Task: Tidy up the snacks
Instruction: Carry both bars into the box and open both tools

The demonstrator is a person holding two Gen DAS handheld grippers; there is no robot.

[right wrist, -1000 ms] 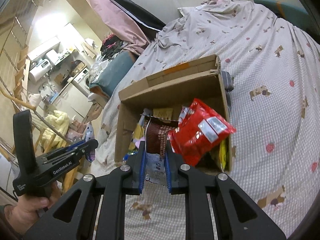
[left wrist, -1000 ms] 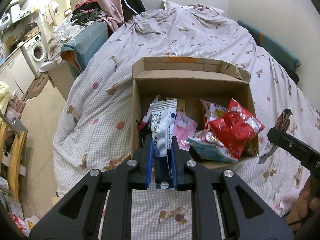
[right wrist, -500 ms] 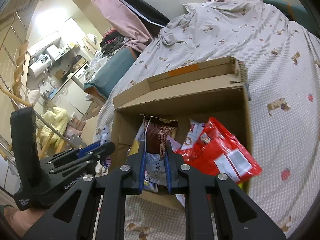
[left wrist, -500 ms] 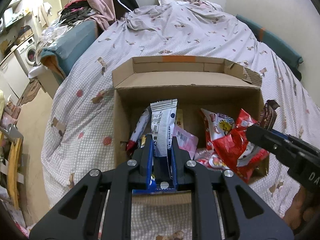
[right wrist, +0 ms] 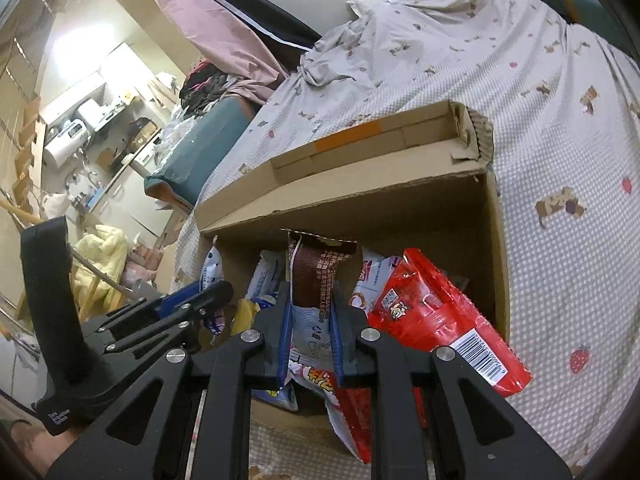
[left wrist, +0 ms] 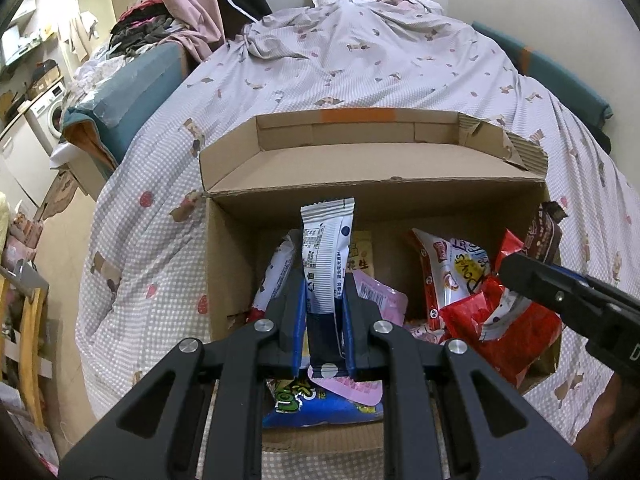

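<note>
An open cardboard box (left wrist: 232,256) (right wrist: 496,240) sits on the bed and holds several snack packets. My left gripper (left wrist: 323,280) is shut on a white and blue snack packet (left wrist: 326,248), held upright over the left part of the box. My right gripper (right wrist: 311,286) is shut on a brown and white snack packet (right wrist: 316,272), held upright over the box. A big red bag (right wrist: 436,320) (left wrist: 504,328) leans against the right wall inside. The right gripper (left wrist: 568,300) shows at the right in the left wrist view, the left gripper (right wrist: 132,320) at the left in the right wrist view.
The bed carries a pale patterned cover (left wrist: 360,64). A folded box flap (left wrist: 360,140) lies behind the opening. A blue cushion (left wrist: 132,92) and piled clothes (left wrist: 148,28) sit to the left, with a washing machine (left wrist: 48,112) beyond. A hand (right wrist: 36,448) grips the left handle.
Both grippers have come forward and down toward the box, each carrying its packet. The box now fills more of both views and the packets hang over its opening.
</note>
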